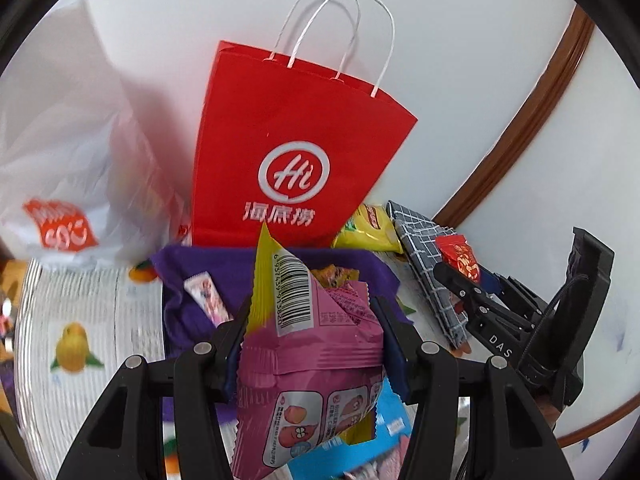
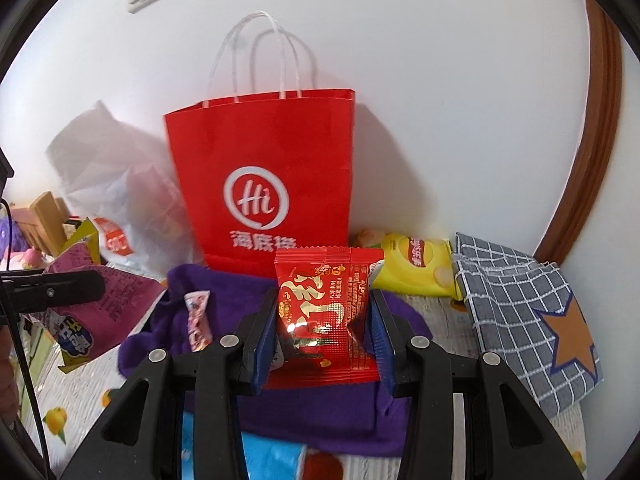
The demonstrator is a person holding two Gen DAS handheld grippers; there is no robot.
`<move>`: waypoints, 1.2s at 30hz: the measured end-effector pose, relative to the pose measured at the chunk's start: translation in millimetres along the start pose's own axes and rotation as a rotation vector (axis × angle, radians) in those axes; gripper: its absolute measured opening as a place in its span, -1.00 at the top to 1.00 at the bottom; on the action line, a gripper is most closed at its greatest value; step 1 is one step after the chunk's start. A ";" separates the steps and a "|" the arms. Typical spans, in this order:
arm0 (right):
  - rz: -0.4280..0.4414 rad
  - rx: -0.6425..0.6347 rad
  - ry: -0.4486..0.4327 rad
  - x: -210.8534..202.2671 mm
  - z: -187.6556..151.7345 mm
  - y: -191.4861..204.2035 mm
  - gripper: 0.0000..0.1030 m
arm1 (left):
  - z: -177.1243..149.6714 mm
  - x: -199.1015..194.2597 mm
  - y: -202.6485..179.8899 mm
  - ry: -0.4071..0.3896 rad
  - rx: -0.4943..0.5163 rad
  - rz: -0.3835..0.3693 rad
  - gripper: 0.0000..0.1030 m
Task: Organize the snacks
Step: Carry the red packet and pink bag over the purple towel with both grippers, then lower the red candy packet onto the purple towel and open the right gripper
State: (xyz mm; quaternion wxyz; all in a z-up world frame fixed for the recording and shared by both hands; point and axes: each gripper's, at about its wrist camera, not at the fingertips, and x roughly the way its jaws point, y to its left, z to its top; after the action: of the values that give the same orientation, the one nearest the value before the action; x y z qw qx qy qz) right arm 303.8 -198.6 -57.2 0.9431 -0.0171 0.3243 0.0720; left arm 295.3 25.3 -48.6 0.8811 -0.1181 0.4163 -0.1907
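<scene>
White wall backed a fruit-print tabletop (image 2: 76, 396). At far left slumped a white plastic bag (image 1: 68, 168); the left gripper (image 1: 310, 344) pinched a pink snack packet (image 1: 316, 364) above a purple cloth (image 2: 320, 412). Behind stood a red paper bag (image 2: 268, 168). The right gripper (image 2: 322, 340) clamped a red snack packet (image 2: 326, 312). Farther right lay a yellow chip bag (image 2: 416, 264) and a grey checked cloth (image 2: 516, 300).
</scene>
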 end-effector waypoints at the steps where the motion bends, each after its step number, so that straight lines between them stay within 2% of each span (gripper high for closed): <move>1: -0.004 0.001 -0.002 4.0 2.8 -2.3 0.18 | 5.8 3.6 0.4 -0.003 0.011 0.004 -0.04; 5: -0.010 0.005 -0.005 22.9 9.6 -10.7 0.18 | 18.3 16.8 5.0 -0.010 0.038 0.000 -0.04; 8: 0.017 0.029 0.010 42.6 4.1 -16.1 0.18 | 15.6 34.9 15.0 -0.015 0.066 0.017 -0.04; 11: 0.013 -0.001 0.050 61.4 -1.7 -11.8 0.18 | 14.0 60.9 28.9 0.063 0.049 0.052 -0.04; 13: -0.013 -0.038 0.054 70.4 -5.9 -6.7 0.18 | 14.1 67.6 37.8 0.077 0.009 0.035 -0.04; 17: -0.009 -0.063 0.076 79.6 -12.6 -3.6 0.18 | 13.9 74.2 42.7 0.098 0.008 0.056 -0.04; 36: -0.005 -0.080 0.141 97.5 -20.2 0.0 0.18 | 16.1 77.1 49.7 0.117 -0.017 0.055 -0.04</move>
State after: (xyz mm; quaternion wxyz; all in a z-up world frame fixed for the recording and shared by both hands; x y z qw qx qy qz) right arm 367.5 -188.0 -133.0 0.9166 -0.0606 0.3867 0.0811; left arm 364.4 37.4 -109.9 0.8591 -0.1027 0.4718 -0.1696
